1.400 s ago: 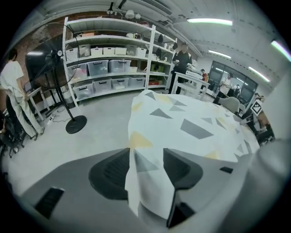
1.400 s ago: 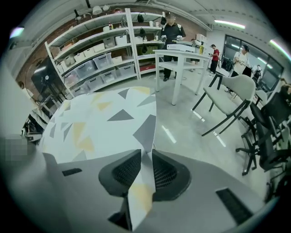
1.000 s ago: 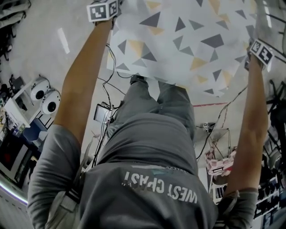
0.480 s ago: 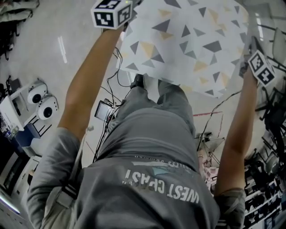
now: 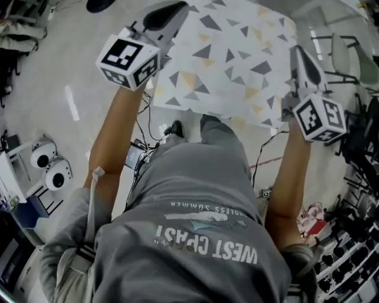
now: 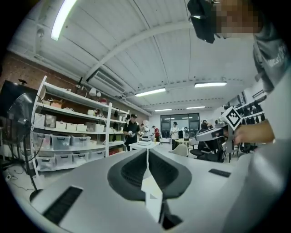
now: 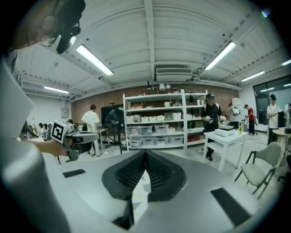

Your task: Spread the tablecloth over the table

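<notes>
Floor: pale glossy floor (image 5: 59, 77) fills the head view below the person, with streaks of light reflected on it.
Room: an open workshop with a white ribbed ceiling and long strip lights (image 7: 93, 59). White shelving (image 7: 154, 123) loaded with storage bins stands against a brick wall. Several people stand far off.
Tablecloth: the tablecloth (image 5: 231, 59), white with grey and yellow triangles, is held up in the air and stretched between the two tools. Its near edge hangs over the person's legs (image 5: 216, 127).
Left tool: the left tool (image 5: 170, 14) is pressed together on the cloth's left edge. A strip of cloth shows in its jaw line in the left gripper view (image 6: 152, 193).
Right tool: the right tool (image 5: 299, 59) pinches the right edge in the same way (image 7: 138, 193).
Around: a small white table (image 7: 225, 135), a grey chair (image 7: 259, 170) and a standing fan (image 6: 20, 118).
In the way: loose cables (image 5: 145, 118) trail across the floor by the person's shoe (image 5: 176, 127).
</notes>
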